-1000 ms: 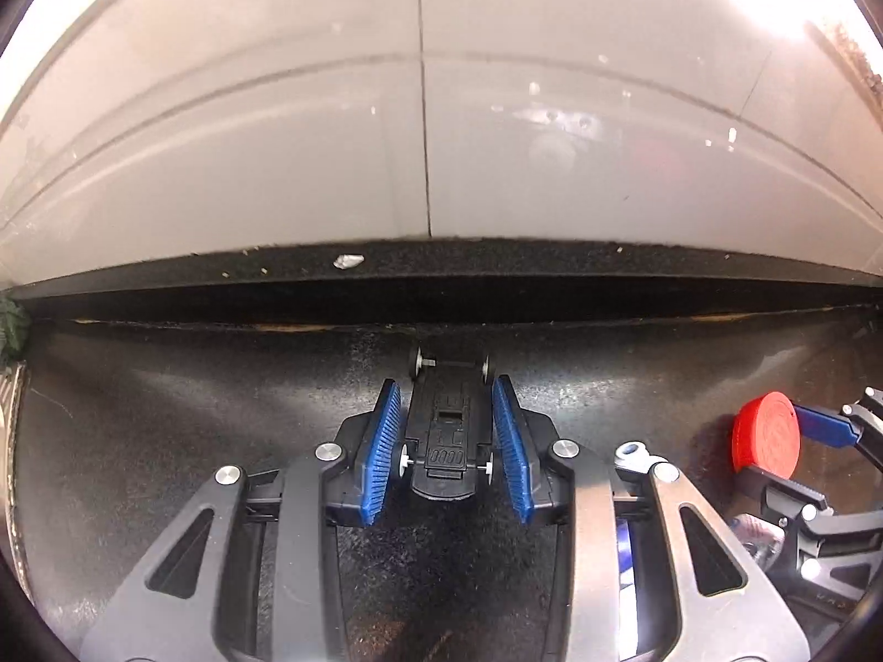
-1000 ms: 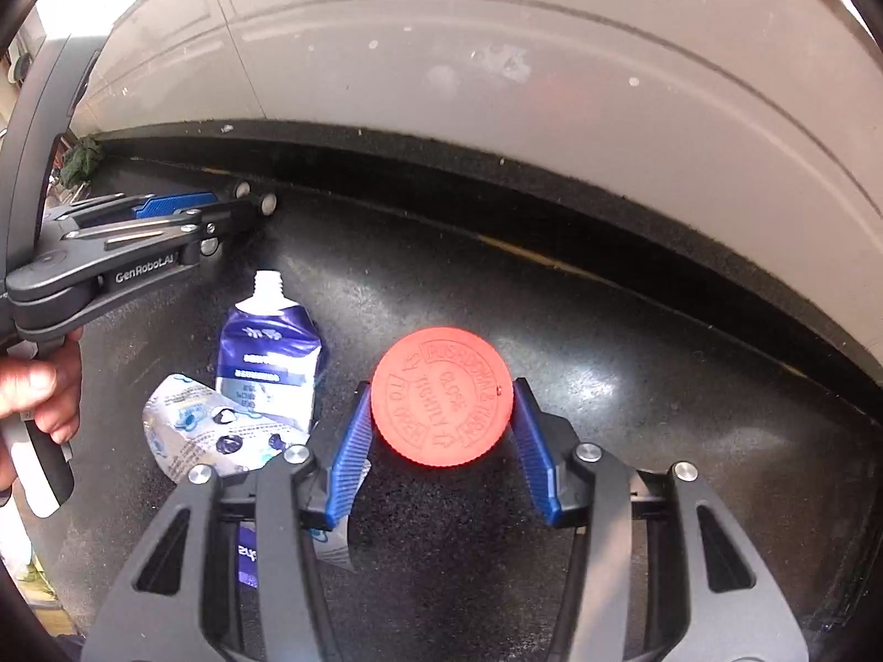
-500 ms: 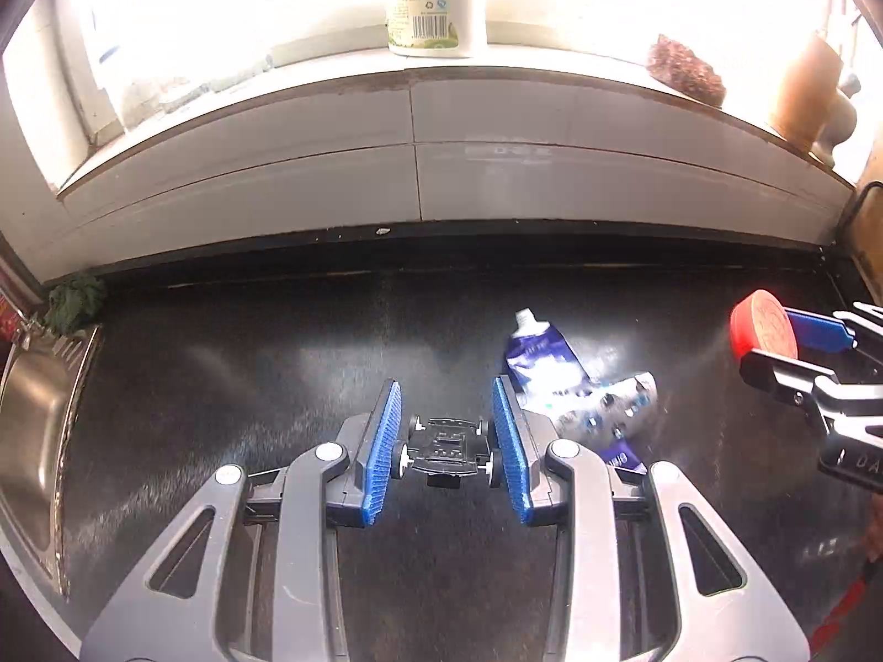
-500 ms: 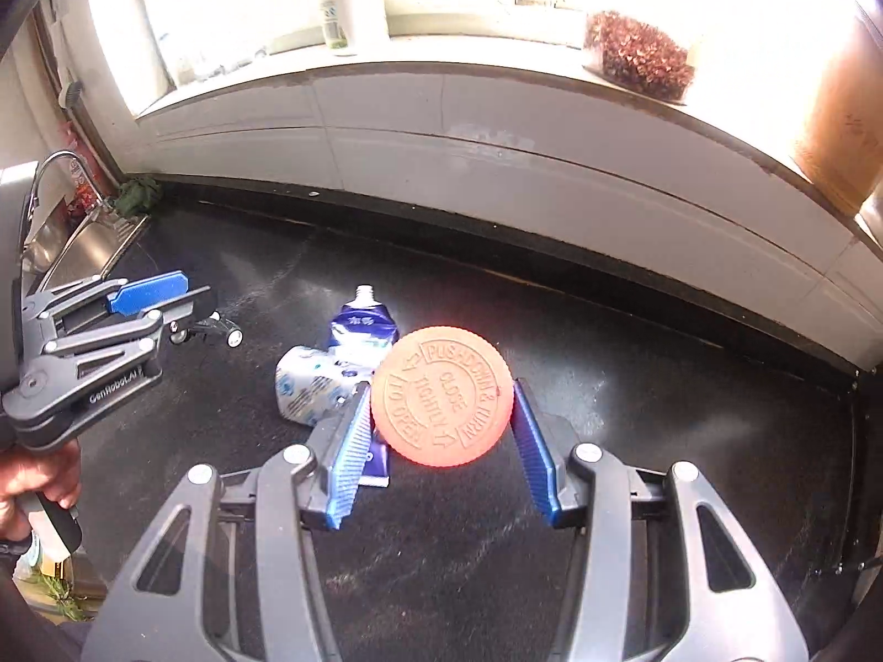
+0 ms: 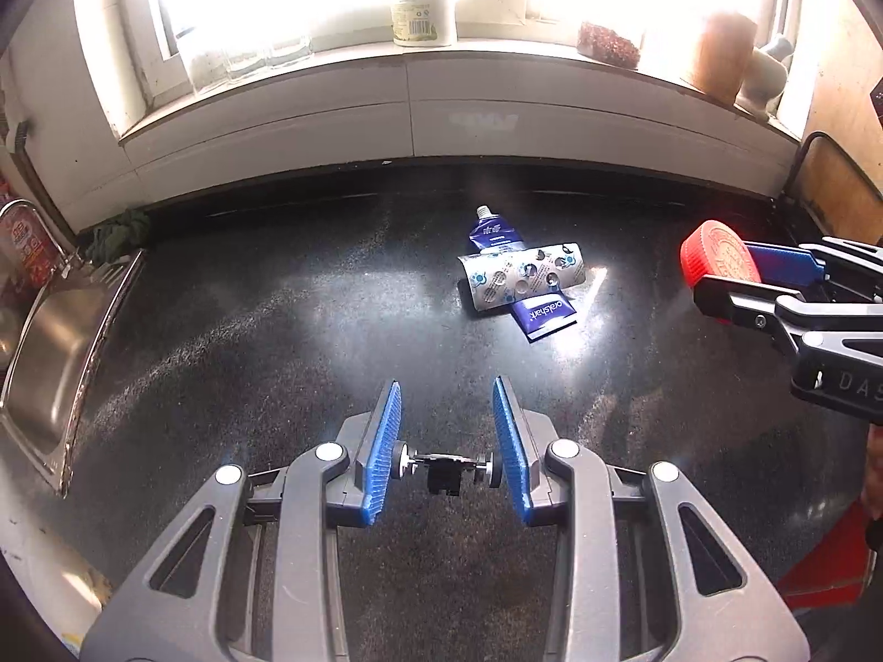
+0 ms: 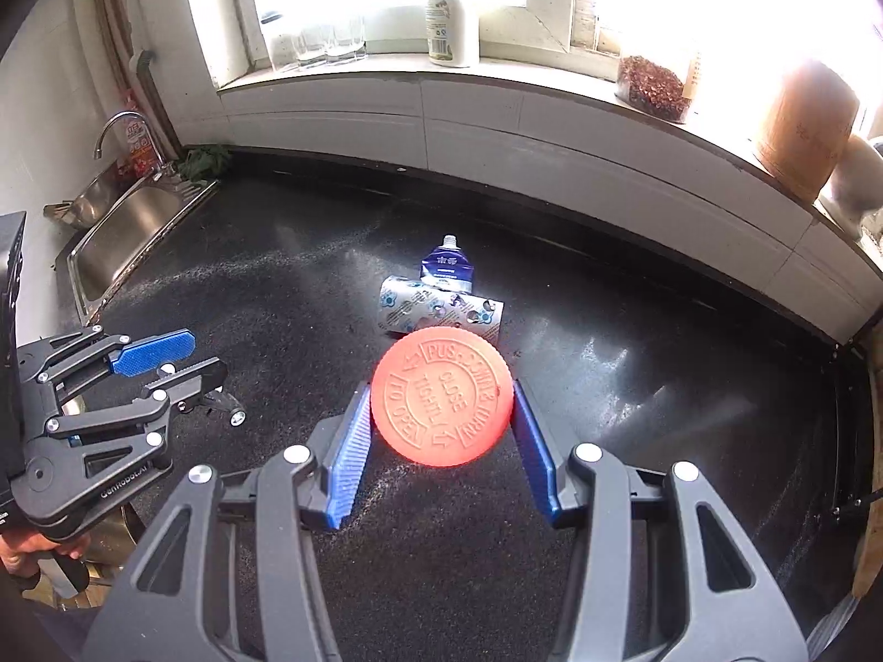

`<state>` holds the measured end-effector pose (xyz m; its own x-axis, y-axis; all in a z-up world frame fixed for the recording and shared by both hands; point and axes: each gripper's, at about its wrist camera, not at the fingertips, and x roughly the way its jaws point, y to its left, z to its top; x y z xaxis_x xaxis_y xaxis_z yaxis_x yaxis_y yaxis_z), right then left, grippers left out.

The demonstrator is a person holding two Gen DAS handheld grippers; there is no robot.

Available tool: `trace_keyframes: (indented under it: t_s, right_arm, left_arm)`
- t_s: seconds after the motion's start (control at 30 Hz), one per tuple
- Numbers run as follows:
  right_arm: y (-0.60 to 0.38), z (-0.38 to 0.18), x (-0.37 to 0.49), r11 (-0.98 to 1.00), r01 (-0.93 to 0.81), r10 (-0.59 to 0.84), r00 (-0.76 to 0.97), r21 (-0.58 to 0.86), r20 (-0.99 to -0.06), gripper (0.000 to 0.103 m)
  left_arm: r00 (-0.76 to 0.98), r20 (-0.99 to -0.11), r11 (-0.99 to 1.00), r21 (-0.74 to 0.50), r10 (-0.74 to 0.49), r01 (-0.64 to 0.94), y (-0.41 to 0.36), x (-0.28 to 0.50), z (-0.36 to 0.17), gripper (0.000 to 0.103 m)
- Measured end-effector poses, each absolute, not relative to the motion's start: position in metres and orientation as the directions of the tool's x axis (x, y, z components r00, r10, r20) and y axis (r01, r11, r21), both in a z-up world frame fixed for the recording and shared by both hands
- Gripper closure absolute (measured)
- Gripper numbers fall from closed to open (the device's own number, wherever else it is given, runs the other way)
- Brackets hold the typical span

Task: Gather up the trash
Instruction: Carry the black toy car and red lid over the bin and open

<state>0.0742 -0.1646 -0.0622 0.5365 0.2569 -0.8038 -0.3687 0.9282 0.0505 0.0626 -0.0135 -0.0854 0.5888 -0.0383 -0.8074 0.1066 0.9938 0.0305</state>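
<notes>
My left gripper [image 5: 447,425] is shut on a small black toy car chassis [image 5: 444,474], its wheels pressed against the blue pads above the black worktop [image 5: 276,331]. The right gripper [image 6: 439,389] is shut on a round red screw cap [image 6: 441,402], held flat-face up. On the worktop beyond both lie a blue toothpaste tube [image 5: 494,231] and a silver blister pack [image 5: 521,276] across it. The right wrist view shows the tube [image 6: 447,265], the pack [image 6: 436,311] and the left gripper [image 6: 208,356] at the left with the car's wheels [image 6: 232,411] showing. The left wrist view shows the right gripper [image 5: 717,281] with the cap [image 5: 712,254].
A steel sink [image 6: 127,220] with a tap lies at the left, a green cloth [image 5: 118,229] at its corner. The windowsill holds a white bottle [image 6: 452,22], glasses, a jar [image 6: 651,85] and a wooden pot [image 6: 800,121]. A hand [image 6: 22,551] grips the left tool.
Both grippers have risen and drawn back from the white wall, so the worktop, tube, pack and windowsill came into view. The car and the cap stay held as before.
</notes>
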Motion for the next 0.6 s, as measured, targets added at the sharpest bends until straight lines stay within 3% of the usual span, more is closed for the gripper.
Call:
trace_keyframes:
  t_s: [0.3,0.6]
  right_arm:
    - [-0.103,-0.055,0.047,0.859,-0.508,0.345,0.492,0.059,-0.799,0.054]
    - [0.035,-0.052,0.002,0.643,-0.756,0.519,0.312,0.123,-0.796,0.054]
  left_arm:
    - [0.608,-0.793,0.999,0.037,0.035,-0.009,0.031,0.016,-0.073,0.069]
    - [0.558,-0.797,0.953,0.070,0.230,-0.293,0.139,-0.074,-0.076,0.069]
